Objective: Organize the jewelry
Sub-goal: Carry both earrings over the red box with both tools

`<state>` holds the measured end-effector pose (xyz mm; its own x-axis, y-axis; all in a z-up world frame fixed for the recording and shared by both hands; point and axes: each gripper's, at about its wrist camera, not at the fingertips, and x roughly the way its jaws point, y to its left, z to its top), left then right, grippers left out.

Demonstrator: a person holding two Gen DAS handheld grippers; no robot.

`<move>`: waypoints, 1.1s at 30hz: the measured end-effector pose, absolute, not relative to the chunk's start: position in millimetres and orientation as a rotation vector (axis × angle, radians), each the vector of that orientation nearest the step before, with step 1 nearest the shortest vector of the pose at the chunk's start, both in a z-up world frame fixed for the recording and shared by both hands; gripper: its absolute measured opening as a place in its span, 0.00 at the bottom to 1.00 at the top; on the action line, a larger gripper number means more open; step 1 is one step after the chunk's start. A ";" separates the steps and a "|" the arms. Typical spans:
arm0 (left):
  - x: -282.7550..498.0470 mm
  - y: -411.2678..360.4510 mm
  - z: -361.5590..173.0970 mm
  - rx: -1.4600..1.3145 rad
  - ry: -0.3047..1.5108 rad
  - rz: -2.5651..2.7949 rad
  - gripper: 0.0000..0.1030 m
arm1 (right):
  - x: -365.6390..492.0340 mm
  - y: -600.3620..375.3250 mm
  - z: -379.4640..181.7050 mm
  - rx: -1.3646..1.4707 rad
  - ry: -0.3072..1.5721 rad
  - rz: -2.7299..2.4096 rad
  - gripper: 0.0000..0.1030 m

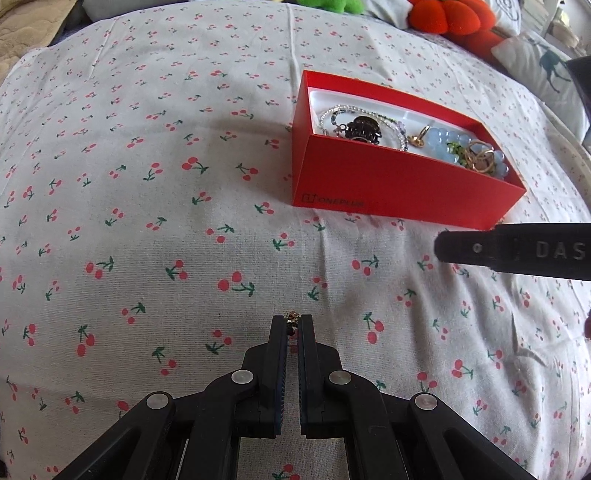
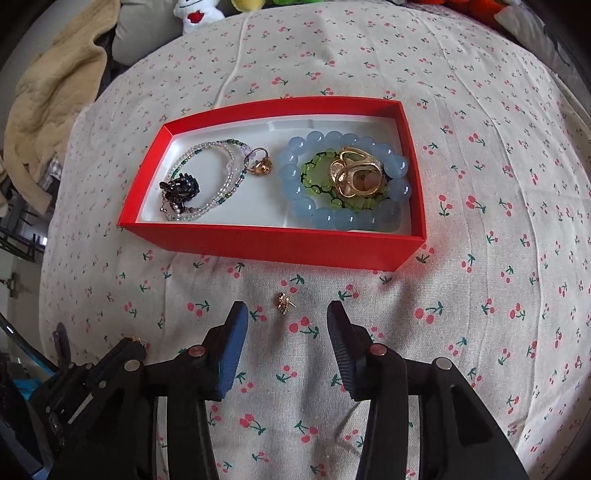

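A red box (image 1: 388,184) (image 2: 258,245) lies on the cherry-print sheet and holds a blue bead bracelet (image 2: 354,218), a green bracelet (image 2: 314,173), gold rings (image 2: 354,173), a clear bead strand (image 2: 218,162) and a dark clip (image 2: 181,186). My left gripper (image 1: 294,322) is shut on a small gold earring (image 1: 292,316) at its tips, low over the sheet. My right gripper (image 2: 284,314) is open over a second small gold earring (image 2: 284,302) that lies on the sheet just before the box.
The right gripper's finger (image 1: 517,253) juts in from the right in the left wrist view. The left gripper (image 2: 125,350) shows at the lower left in the right wrist view. Plush toys (image 1: 450,18) and a beige blanket (image 2: 51,99) lie at the bed's far edge.
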<state>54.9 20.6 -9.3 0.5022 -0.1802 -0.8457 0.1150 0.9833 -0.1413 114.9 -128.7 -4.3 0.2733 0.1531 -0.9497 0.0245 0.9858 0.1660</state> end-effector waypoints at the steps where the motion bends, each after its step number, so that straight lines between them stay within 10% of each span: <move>1: 55.2 20.2 -9.8 -0.069 1.031 -0.179 0.00 | 116.9 -126.9 -7.8 0.151 1.298 0.083 0.46; 5: 57.2 18.3 -11.9 -0.064 1.037 -0.180 0.00 | 120.4 -119.3 -19.5 0.082 1.291 0.054 0.41; 10: 58.0 17.2 -13.1 -0.060 1.041 -0.179 0.00 | 118.3 -107.8 -18.0 -0.017 1.272 0.070 0.10; 33: 81.9 3.7 24.5 -0.121 0.941 -0.248 0.00 | 102.2 -148.8 54.4 0.215 1.186 0.147 0.10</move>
<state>81.9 3.7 24.5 0.5634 -0.2626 -0.7833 0.1578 0.9649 -0.2099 102.2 -148.8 54.4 0.3694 0.2261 -0.9013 -0.0009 0.9700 0.2430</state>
